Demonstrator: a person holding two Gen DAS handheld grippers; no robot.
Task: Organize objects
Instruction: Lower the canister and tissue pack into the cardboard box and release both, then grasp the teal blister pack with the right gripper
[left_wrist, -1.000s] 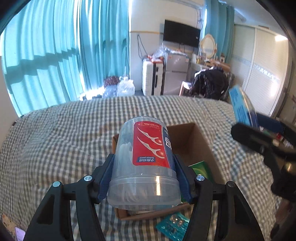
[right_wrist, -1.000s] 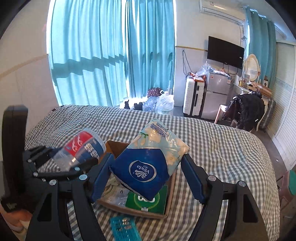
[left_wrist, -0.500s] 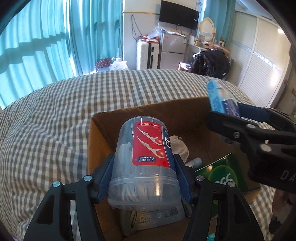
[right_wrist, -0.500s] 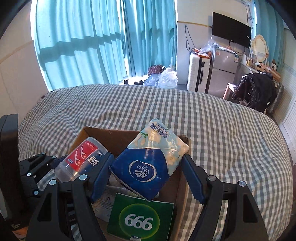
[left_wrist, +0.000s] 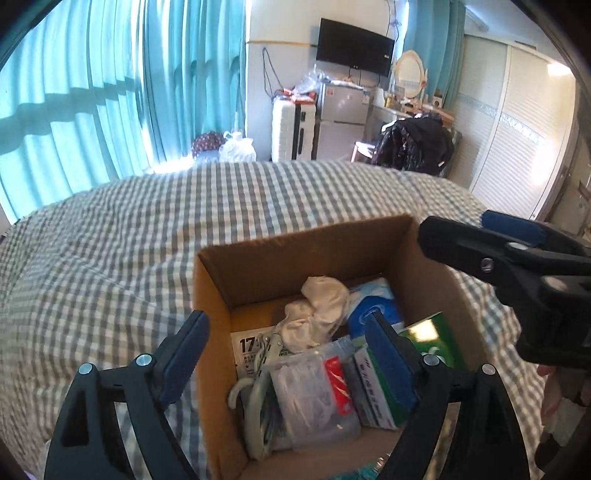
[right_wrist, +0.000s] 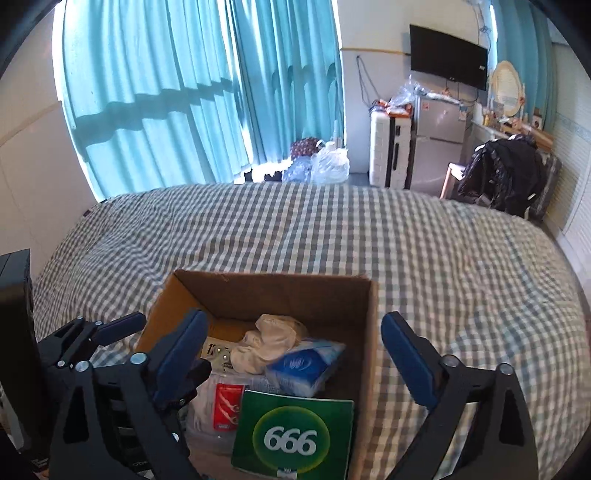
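An open cardboard box (left_wrist: 295, 254) (right_wrist: 273, 291) sits on the checked bed. Inside lie the clear floss-pick jar with a red label (left_wrist: 317, 391) (right_wrist: 218, 410), the blue Vinda tissue pack (left_wrist: 373, 306) (right_wrist: 303, 365), a green "666" box (right_wrist: 295, 435) (left_wrist: 432, 339), a white crumpled cloth (left_wrist: 317, 314) (right_wrist: 269, 339) and a white card (left_wrist: 251, 350). My left gripper (left_wrist: 286, 347) is open and empty just above the box's near left part. My right gripper (right_wrist: 291, 354) is open and empty above the box; it also shows in the left wrist view (left_wrist: 517, 258) at the right.
The grey-checked bedspread (right_wrist: 332, 229) spreads around the box. Teal curtains (right_wrist: 184, 92), a white suitcase (right_wrist: 388, 151), a fridge (right_wrist: 439, 144), a chair with dark clothes (right_wrist: 506, 173) and a wardrobe (left_wrist: 517, 129) stand beyond the bed.
Both grippers opened. The floss jar dropped from the left gripper and the tissue pack from the right gripper into the box.
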